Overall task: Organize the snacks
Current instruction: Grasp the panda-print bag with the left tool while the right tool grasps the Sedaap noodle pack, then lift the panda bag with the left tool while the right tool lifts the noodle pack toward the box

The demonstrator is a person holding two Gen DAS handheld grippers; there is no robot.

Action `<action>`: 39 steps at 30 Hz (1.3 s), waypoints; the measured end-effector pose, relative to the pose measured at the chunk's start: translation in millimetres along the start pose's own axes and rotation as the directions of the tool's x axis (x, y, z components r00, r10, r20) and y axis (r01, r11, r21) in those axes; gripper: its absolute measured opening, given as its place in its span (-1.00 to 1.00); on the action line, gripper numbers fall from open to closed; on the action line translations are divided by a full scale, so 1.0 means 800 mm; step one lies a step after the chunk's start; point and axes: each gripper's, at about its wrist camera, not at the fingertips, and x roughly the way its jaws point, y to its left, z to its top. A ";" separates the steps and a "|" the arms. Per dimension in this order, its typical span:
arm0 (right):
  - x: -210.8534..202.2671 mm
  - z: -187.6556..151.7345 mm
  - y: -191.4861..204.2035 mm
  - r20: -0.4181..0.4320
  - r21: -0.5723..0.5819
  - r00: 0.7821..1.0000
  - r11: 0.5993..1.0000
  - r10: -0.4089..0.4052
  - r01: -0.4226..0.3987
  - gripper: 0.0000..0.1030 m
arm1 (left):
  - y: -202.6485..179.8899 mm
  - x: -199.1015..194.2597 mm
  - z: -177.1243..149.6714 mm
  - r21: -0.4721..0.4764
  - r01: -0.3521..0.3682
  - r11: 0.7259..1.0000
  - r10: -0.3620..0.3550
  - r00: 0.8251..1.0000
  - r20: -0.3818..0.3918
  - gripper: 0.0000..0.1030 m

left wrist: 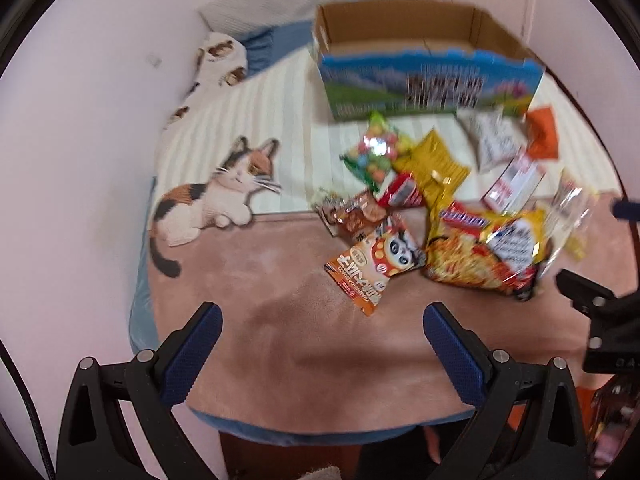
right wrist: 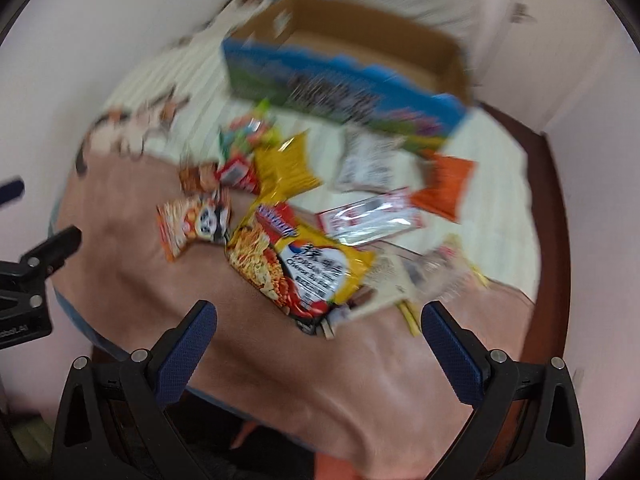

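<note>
I'm looking forward and down from both wrist cameras at the bed's near edge, the left view from the left side, the right view blurred from the right, both sharing the snack pile and far cardboard box.

Ahead of my left gripper, fingers spread wide, the pink-brown fleece blanket lies bare along the bed's near edge, so I have free passage there. Further in, a loose heap of snack packets blocks the way, the yellow noodle packet nearest. Behind them the open cardboard box with blue printed sides walls off the far edge.
</note>
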 end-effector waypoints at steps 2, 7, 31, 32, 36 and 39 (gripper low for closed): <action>0.040 0.018 0.012 -0.042 -0.066 0.999 0.998 0.017 -0.020 1.00 | -0.003 0.031 0.003 0.039 0.000 0.999 0.000 1.000 -0.013 1.00; 0.140 0.052 0.040 -0.150 -0.257 0.989 0.965 0.014 -0.052 1.00 | -0.012 0.099 0.016 0.159 -0.041 0.986 0.049 0.998 -0.047 1.00; 0.235 0.020 -0.076 -0.230 0.534 0.912 0.828 0.339 -0.174 0.69 | -0.106 0.197 0.067 0.375 0.288 0.881 -0.207 0.948 -0.244 0.02; 0.237 0.017 -0.081 -0.223 0.572 0.905 0.800 0.363 -0.180 0.69 | -0.099 0.199 0.069 0.295 0.314 0.903 -0.235 0.933 -0.274 0.02; 0.250 0.004 -0.102 -0.193 0.692 0.830 0.673 0.523 -0.263 0.69 | -0.078 0.211 0.063 -0.050 0.455 0.889 -0.436 0.809 -0.393 0.03; 0.253 0.006 -0.102 -0.221 0.646 0.850 0.725 0.479 -0.240 0.70 | -0.080 0.211 0.059 -0.068 0.481 0.874 -0.467 0.791 -0.396 0.05</action>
